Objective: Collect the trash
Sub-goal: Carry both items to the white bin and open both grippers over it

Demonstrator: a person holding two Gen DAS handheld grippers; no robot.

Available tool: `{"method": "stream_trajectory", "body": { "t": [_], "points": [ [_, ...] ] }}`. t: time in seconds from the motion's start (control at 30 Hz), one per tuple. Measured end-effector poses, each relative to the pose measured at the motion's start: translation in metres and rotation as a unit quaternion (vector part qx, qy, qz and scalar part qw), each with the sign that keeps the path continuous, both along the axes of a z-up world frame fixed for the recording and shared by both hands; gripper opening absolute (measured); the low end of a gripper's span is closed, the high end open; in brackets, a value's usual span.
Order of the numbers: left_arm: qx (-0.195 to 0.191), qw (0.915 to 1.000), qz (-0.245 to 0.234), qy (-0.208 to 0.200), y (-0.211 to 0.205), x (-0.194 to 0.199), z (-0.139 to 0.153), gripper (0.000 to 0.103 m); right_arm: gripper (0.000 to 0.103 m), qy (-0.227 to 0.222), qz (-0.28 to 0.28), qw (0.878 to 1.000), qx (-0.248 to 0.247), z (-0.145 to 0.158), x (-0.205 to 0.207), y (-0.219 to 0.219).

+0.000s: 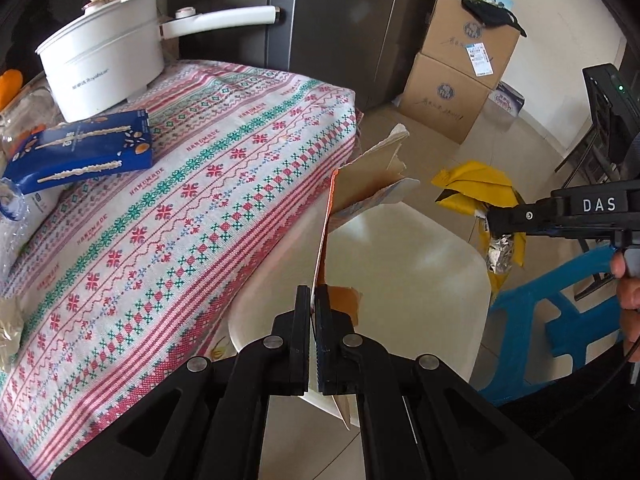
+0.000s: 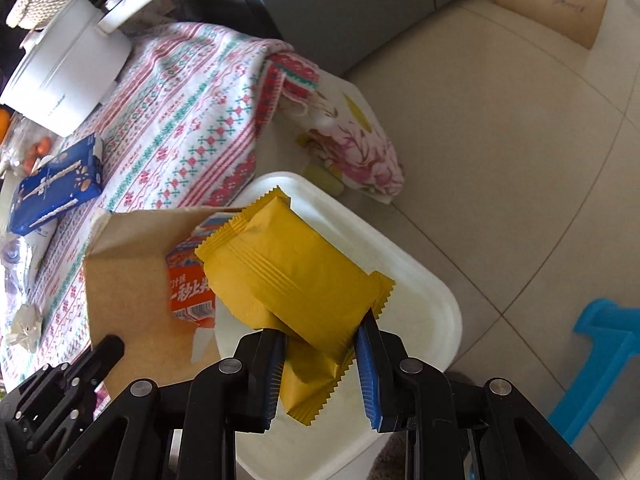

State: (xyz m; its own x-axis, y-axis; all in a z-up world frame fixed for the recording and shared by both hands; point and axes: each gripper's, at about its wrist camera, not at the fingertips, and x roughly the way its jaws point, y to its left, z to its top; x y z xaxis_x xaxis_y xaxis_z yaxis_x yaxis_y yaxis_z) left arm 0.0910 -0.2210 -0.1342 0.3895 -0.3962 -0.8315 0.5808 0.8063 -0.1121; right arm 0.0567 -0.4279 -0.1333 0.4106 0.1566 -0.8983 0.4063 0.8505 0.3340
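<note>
My left gripper [image 1: 313,292] is shut on a torn, flattened carton [image 1: 372,184], seen edge-on, brown inside with orange print. It hangs over the open white bin [image 1: 460,256] beside the table. In the right wrist view the same carton [image 2: 128,280] shows its brown face, with the left gripper [image 2: 108,348] at its lower edge. My right gripper [image 2: 322,330] is shut on a bundle of yellow snack wrappers [image 2: 296,272] above the bin [image 2: 440,292]. From the left wrist view, the right gripper [image 1: 494,236] and its wrappers [image 1: 476,188] are off to the right of the bin.
The table with a patterned cloth [image 1: 180,200] carries a white pot [image 1: 104,60], a blue box [image 1: 80,152], a plastic bottle [image 1: 12,200] and crumpled paper [image 2: 26,326]. Stacked cardboard boxes [image 1: 452,92] stand by the wall. A blue stool [image 1: 560,320] stands right of the bin.
</note>
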Motion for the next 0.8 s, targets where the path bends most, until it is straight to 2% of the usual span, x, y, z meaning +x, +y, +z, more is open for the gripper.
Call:
{"method": "stream_trajectory", "body": {
  "t": [0.17, 0.23, 0.33, 0.4, 0.47, 0.53, 0.7, 0.8],
  "points": [
    [0.016, 0.9998, -0.005, -0.013, -0.004, 0.007, -0.014, 0.004, 0.029, 0.007, -0.004, 1.0, 0.001, -0.003, 0.0, -0.003],
    [0.024, 0.9997, -0.003, -0.001, -0.004, 0.009, -0.017, 0.006, 0.029, 0.011, -0.001, 1.0, -0.003, -0.005, 0.002, -0.001],
    [0.022, 0.9996, 0.003, 0.016, 0.001, 0.011, -0.012, 0.015, 0.03, 0.017, 0.0, 1.0, -0.006, -0.009, 0.003, 0.001],
    [0.019, 0.9996, 0.01, 0.017, 0.007, 0.01, -0.003, 0.03, 0.03, 0.02, 0.001, 1.0, -0.008, -0.01, 0.003, 0.001],
    [0.014, 0.9997, 0.017, 0.008, 0.013, 0.009, 0.007, 0.05, 0.03, 0.023, 0.002, 1.0, -0.01, -0.012, 0.003, 0.002],
    [0.012, 0.9997, 0.023, 0.001, 0.021, 0.006, 0.016, 0.054, 0.03, 0.027, 0.006, 1.0, -0.011, -0.014, 0.004, 0.004],
    [0.013, 0.9989, 0.044, -0.003, 0.043, 0.005, 0.033, 0.056, 0.031, 0.039, 0.018, 0.999, -0.016, -0.02, 0.009, 0.012],
    [0.013, 0.9981, 0.059, -0.009, 0.058, 0.004, 0.041, 0.063, 0.031, 0.047, 0.023, 0.998, -0.017, -0.023, 0.012, 0.016]
  ]
}}
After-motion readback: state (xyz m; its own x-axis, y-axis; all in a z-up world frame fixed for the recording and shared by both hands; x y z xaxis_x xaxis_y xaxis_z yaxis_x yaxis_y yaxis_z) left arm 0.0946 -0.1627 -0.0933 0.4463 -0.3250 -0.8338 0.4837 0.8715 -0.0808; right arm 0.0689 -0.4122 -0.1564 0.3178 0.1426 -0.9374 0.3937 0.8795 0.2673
